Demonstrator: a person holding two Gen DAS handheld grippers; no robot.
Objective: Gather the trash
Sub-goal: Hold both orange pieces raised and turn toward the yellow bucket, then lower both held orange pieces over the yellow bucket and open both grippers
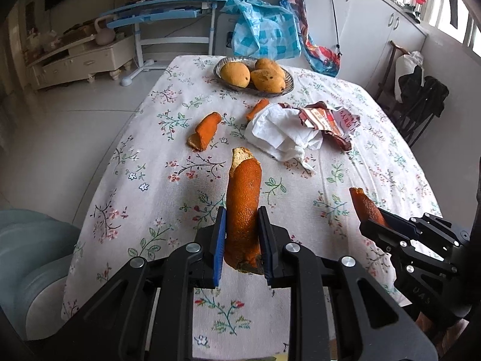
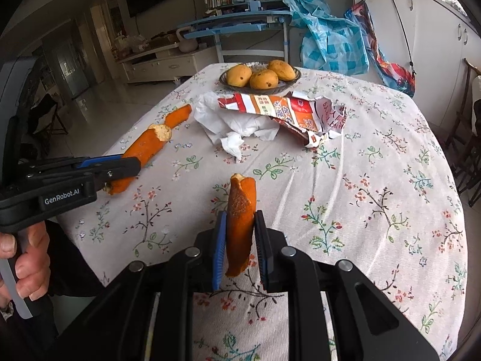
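Nearest the left wrist camera, the left gripper (image 1: pixel 242 234) had its blue-padded fingers (image 1: pixel 219 240) clamped on a long strip of orange peel (image 1: pixel 243 207), which stood up between them above the floral tabletop (image 1: pixel 135 180). Just to its right, the right gripper (image 2: pixel 239 237) gripped a shorter peel strip (image 2: pixel 240 222) in the same way, fingers pressed to both sides of it. Each tool showed in the other's view: the right gripper at the right edge of the left view with its peel sticking up, the left gripper at the left of the right view with a hand (image 2: pixel 30 258) around its handle.

Farther along the tabletop, a curled peel piece (image 1: pixel 206 131) lay alone on the cloth, left of centre in the left view. Beyond it, a smaller peel piece (image 1: pixel 257 108) touched the edge of a crumpled white tissue (image 1: pixel 282 132). A torn red-and-white snack wrapper (image 2: pixel 288 111) lay partly over that tissue.

Near the far end stood a shallow bowl (image 1: pixel 288 85) holding three mangoes (image 1: pixel 235 74). Behind the tabletop hung a blue checked plastic bag (image 1: pixel 264 33), with a blue desk (image 1: pixel 168 12) to its left.
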